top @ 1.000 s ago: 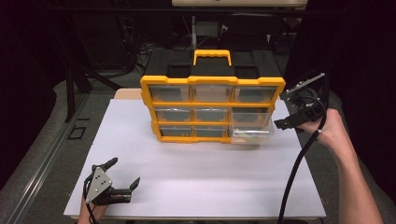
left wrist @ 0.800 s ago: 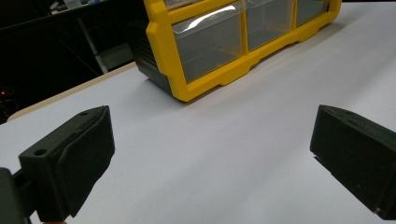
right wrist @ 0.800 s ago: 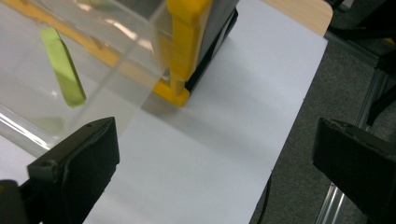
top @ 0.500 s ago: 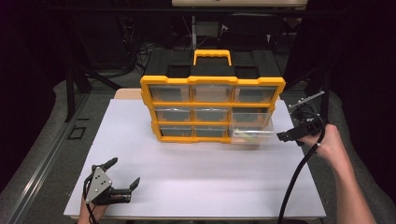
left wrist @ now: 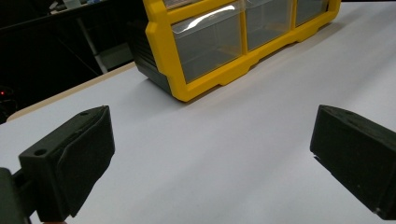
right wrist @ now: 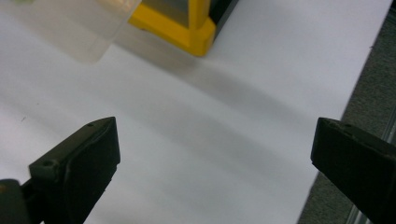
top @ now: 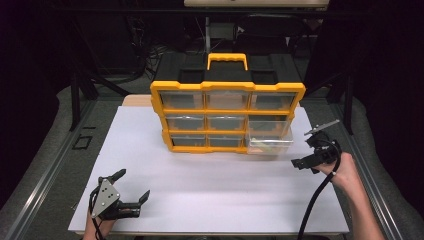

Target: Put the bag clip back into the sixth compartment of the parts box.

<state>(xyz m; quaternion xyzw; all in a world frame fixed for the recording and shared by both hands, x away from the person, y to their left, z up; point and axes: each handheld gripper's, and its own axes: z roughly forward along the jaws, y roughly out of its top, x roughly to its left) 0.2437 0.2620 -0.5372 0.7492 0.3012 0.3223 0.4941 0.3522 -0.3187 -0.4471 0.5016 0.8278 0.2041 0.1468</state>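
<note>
Both the left gripper [top: 131, 193] and right gripper [top: 311, 148] gape wide, seemingly touching nothing.

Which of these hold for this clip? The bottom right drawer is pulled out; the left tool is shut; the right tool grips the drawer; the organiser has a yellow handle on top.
1. The bottom right drawer of the organiser is pulled out. True.
2. The left tool is shut. False: its jaws stand wide apart over the white board.
3. The right tool grips the drawer. False: it is open and apart from it.
4. A yellow handle sits on top of the organiser. True.
</note>
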